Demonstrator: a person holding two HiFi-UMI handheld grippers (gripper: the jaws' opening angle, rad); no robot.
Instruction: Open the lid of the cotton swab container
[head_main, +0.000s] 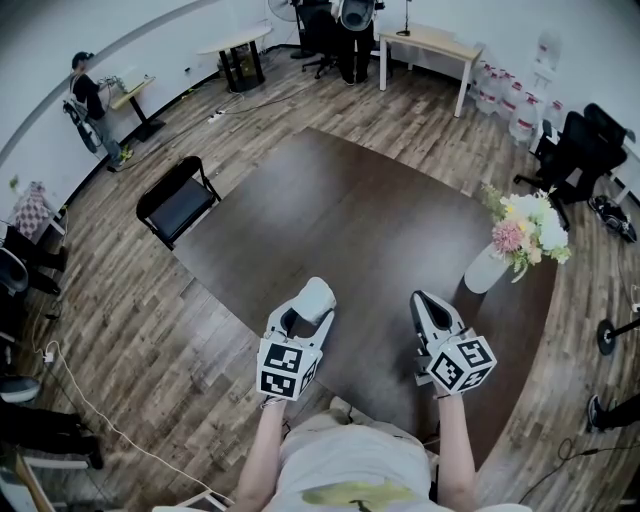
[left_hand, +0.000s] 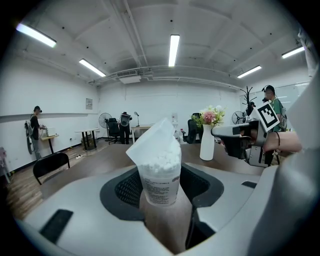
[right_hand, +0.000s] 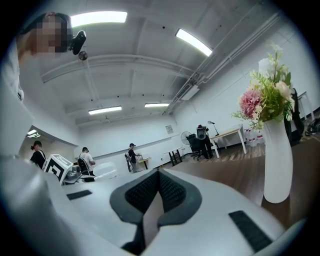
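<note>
Swab container (left_hand: 160, 172) upright between the jaws of my left gripper (head_main: 300, 318), clamped at its lower half, lid (left_hand: 152, 137) tilted up, my right gripper (right_hand: 159, 187) clenched empty, apart alongside.

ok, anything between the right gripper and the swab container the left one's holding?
Nothing visible. The right gripper, shut and empty, sits beside the cotton swab container held in the left gripper, with only a gap over the table between them. The vase stands on its far side.

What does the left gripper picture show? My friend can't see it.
The left hand-held gripper holds a clear cotton swab container, its lid tipped up. Behind stands a white vase of flowers on a brown table.
</note>
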